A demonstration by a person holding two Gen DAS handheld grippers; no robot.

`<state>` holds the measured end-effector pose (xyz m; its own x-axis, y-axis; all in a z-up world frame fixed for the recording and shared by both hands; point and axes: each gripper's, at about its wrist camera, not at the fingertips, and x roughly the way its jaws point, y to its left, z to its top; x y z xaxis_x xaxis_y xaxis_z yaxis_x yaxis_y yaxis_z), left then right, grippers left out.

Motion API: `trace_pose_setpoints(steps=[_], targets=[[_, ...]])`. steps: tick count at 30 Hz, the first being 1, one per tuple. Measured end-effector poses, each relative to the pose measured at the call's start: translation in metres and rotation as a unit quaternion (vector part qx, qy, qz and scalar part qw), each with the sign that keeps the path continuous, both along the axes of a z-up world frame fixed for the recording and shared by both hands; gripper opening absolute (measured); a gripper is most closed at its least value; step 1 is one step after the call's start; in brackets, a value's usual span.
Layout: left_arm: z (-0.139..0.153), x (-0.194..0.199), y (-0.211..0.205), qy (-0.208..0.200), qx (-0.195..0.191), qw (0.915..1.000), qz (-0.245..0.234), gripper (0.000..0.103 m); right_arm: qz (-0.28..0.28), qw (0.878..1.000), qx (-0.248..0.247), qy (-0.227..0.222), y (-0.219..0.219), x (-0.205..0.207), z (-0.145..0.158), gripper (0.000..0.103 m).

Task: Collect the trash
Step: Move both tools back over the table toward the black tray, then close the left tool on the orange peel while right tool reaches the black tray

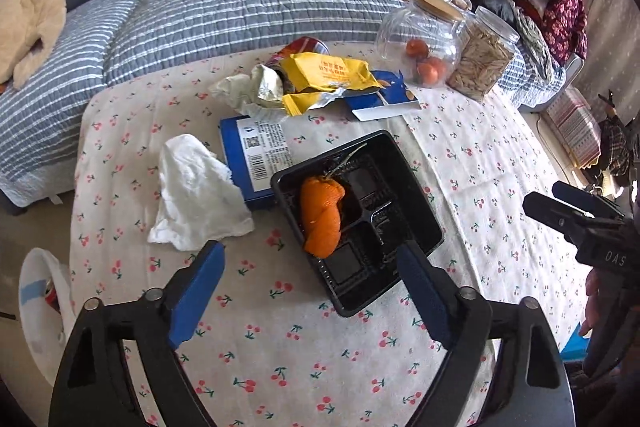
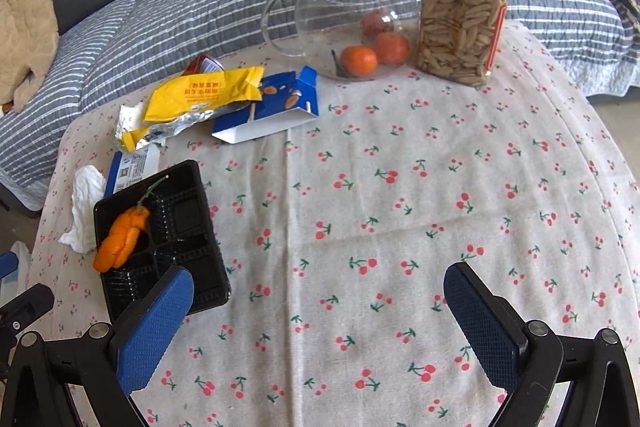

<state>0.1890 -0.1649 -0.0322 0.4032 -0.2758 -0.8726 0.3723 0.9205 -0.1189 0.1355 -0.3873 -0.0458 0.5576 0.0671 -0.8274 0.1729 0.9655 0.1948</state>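
Note:
A black plastic tray (image 1: 416, 223) (image 2: 208, 279) lies on the cherry-print table, with orange peel (image 1: 322, 219) (image 2: 120, 241) in it. A crumpled white tissue (image 1: 196, 195) (image 2: 84, 203), a blue box (image 1: 252, 155), a yellow wrapper (image 1: 328, 73) (image 2: 204, 95), a torn blue carton (image 1: 384, 103) (image 2: 276, 115) and a red can (image 1: 304, 47) lie behind it. My left gripper (image 1: 310, 259) is open, just in front of the tray. My right gripper (image 2: 320, 287) is open and empty over bare cloth, right of the tray; it also shows in the left wrist view (image 1: 576, 211).
A glass jug with tangerines (image 2: 360, 19) and a jar of snacks (image 2: 464, 11) stand at the table's far side. A striped quilt (image 1: 200, 11) covers the sofa behind. A white bag holding a can (image 1: 44, 303) hangs off the table's left edge.

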Motion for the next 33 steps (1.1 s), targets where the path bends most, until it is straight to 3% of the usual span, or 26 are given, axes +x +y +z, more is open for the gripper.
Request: trace_pose_setpoints(steps=[3,6,16,18,23,33], targets=[[-0.005,0.012,-0.017,0.016,0.006,0.9998,-0.010,0.058,0.007,1.000,-0.009,0.003,-0.004,0.001,-0.003,0.103],[-0.011,0.024,-0.029,0.034,0.009,0.9993,-0.010,0.045,0.013,1.000,-0.008,0.004,-0.008,0.001,-0.004,0.103],[-0.032,0.036,-0.049,0.051,0.085,0.9951,0.002,0.034,0.016,1.000,0.014,0.006,-0.018,0.000,-0.006,0.103],[-0.037,0.038,-0.048,0.062,0.087,0.9942,0.006,0.016,0.017,1.000,0.013,0.007,-0.018,0.000,-0.006,0.103],[-0.033,0.035,-0.043,0.054,0.064,0.9965,0.009,0.002,0.018,1.000,0.015,0.008,-0.016,-0.001,-0.006,0.103],[0.016,0.009,-0.022,-0.009,0.004,1.0000,-0.002,0.000,0.014,1.000,0.012,0.012,-0.011,0.004,-0.006,0.103]])
